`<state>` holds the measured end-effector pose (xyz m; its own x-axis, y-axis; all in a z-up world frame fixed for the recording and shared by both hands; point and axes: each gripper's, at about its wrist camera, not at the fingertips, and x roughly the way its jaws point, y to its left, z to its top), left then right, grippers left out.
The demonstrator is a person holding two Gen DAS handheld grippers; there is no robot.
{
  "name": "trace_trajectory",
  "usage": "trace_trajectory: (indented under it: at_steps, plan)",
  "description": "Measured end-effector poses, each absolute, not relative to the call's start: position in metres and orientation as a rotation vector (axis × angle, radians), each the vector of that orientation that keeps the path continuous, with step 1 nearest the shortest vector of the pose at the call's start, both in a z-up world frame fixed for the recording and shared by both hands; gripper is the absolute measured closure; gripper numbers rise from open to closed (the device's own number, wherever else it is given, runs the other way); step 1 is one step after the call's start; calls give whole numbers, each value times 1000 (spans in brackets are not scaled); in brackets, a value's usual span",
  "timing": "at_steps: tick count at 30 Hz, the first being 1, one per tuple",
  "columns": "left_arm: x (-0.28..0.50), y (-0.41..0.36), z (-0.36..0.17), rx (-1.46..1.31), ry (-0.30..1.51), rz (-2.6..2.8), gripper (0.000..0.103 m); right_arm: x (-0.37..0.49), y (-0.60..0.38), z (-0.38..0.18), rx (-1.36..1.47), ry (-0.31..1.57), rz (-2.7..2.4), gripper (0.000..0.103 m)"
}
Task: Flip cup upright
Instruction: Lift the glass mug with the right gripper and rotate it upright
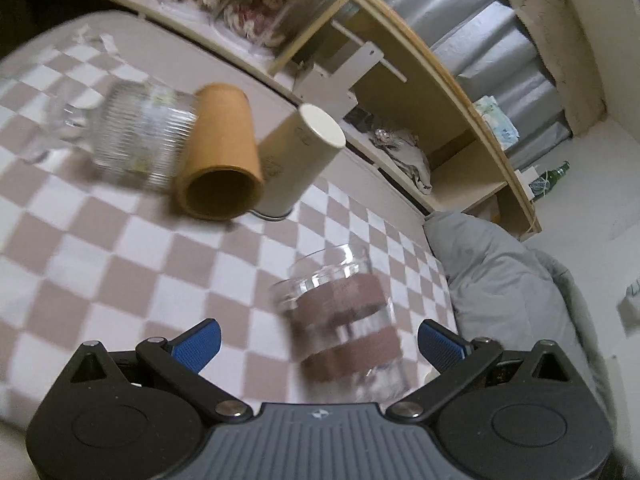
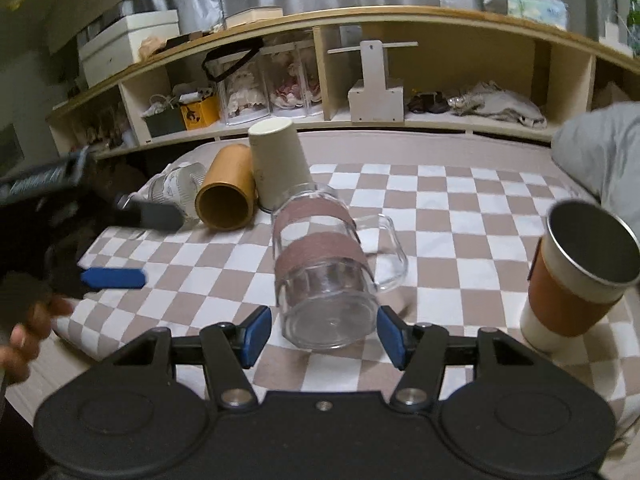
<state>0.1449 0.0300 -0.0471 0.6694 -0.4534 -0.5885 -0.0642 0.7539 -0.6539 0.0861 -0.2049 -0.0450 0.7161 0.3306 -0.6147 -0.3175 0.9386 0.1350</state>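
clear glossy glass mug [image 2: 326, 276] with handle, soft matt checked cloth [image 2: 460, 216] under it, matt cardboard tube [image 2: 228, 194], off-white paper cup [image 2: 278, 162], shiny metal-lined cup [image 2: 580, 268] in brown sleeve, pale wood shelf [image 2: 440, 20], ribbed blue rubbery pads [image 1: 198, 344]

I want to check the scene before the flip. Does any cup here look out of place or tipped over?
Yes. The clear glass mug lies on its side on the checkered blanket, between the open fingers of the right tool. The orange cup behind it also lies tipped, and the cream paper cup stands upside down. Nothing looks spilled.
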Motion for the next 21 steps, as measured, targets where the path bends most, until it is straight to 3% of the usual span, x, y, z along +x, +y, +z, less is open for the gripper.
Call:
trace_trajectory:
  at_steps: [5,17,21]
  plan:
    - [194,11,-65,-821,906,-216,0,92,-222,-48,98,670,378,44]
    - [253,-25,-76,-736,997,-78,1,96,-239,-52,180,648,432,44]
    - [255,-28,-76,-687,1028,-101,23,98,-242,-55,193,651,428,44]
